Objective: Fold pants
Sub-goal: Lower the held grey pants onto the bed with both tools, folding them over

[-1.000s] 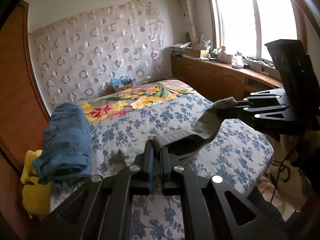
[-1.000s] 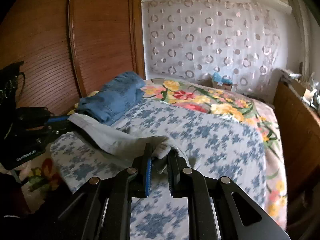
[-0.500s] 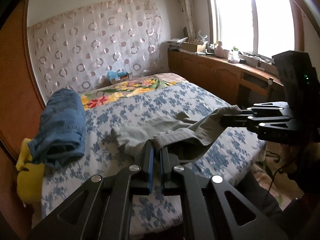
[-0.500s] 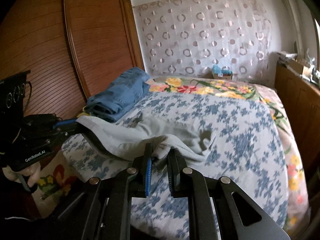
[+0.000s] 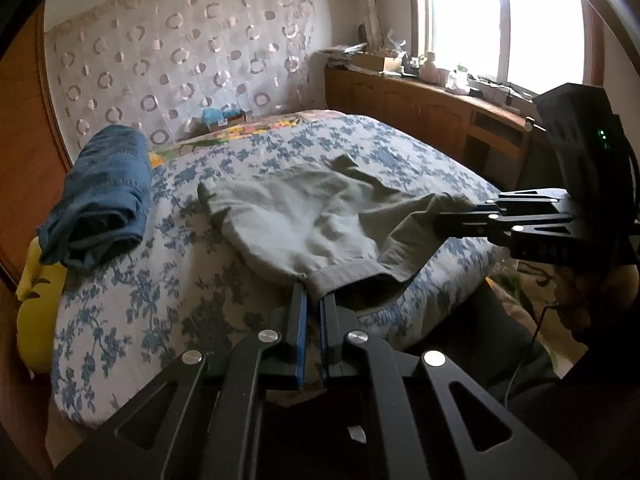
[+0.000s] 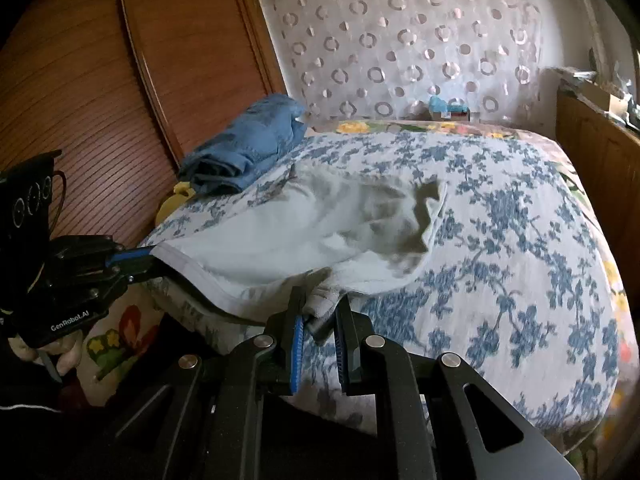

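Observation:
Grey-green pants (image 5: 304, 216) lie spread on the blue-flowered bed (image 5: 168, 292), their near edge lifted off the bed's front. My left gripper (image 5: 314, 300) is shut on the waistband's left corner. My right gripper (image 6: 320, 308) is shut on the other corner of the pants (image 6: 304, 232). Each gripper shows in the other's view: the right gripper (image 5: 444, 220) at the right, the left gripper (image 6: 148, 260) at the left. The legs of the pants trail away over the bed.
Folded blue jeans (image 5: 100, 196) lie at the bed's left side above a yellow object (image 5: 38, 300). A wooden wardrobe (image 6: 100, 80) stands at the left, a wooden cabinet (image 5: 420, 112) under the window at the right. A small box (image 5: 222, 116) sits by the curtain.
Both grippers have pulled back toward the foot of the bed and dragged the pants with them. The pants now lie spread flatter on the bed.

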Available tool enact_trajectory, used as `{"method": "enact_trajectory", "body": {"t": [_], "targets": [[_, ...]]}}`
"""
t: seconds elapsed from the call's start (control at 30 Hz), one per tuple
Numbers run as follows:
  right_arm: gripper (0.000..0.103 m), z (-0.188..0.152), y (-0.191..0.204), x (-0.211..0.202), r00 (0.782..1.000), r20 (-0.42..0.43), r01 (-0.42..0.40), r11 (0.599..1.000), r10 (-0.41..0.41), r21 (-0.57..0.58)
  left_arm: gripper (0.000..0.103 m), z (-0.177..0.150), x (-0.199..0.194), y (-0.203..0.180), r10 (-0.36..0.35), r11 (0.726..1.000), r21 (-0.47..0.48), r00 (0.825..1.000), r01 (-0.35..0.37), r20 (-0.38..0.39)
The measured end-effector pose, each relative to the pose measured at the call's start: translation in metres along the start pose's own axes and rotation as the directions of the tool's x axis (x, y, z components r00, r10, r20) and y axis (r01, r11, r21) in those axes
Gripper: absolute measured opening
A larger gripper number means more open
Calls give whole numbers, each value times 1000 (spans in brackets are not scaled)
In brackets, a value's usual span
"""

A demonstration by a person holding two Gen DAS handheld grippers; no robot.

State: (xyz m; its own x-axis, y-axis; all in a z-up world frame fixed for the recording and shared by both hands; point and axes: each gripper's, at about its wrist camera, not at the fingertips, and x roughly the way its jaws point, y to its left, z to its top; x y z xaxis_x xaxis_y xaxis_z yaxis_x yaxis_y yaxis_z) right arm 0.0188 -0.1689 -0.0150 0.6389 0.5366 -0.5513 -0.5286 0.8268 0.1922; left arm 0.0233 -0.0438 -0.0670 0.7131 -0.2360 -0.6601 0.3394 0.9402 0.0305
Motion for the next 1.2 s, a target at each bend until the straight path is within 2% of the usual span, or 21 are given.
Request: {"method": "enact_trajectory", "body": {"t": [0.7,0.97,1.2], "targets": [[13,-22,6,-13,999,24,-27,1000,27,-10,6,-14,-24,-5,-49,999,8,999,49,14],[13,-15,-4,-3,999,30,-13,1000,13,-7,6,-11,-6,3,-53,998,-15,999,53,-2],[13,-2,-19,18,998,65,12,1000,-13,20,6,11,11,15,-26,1000,-15,1000,26,18]]}}
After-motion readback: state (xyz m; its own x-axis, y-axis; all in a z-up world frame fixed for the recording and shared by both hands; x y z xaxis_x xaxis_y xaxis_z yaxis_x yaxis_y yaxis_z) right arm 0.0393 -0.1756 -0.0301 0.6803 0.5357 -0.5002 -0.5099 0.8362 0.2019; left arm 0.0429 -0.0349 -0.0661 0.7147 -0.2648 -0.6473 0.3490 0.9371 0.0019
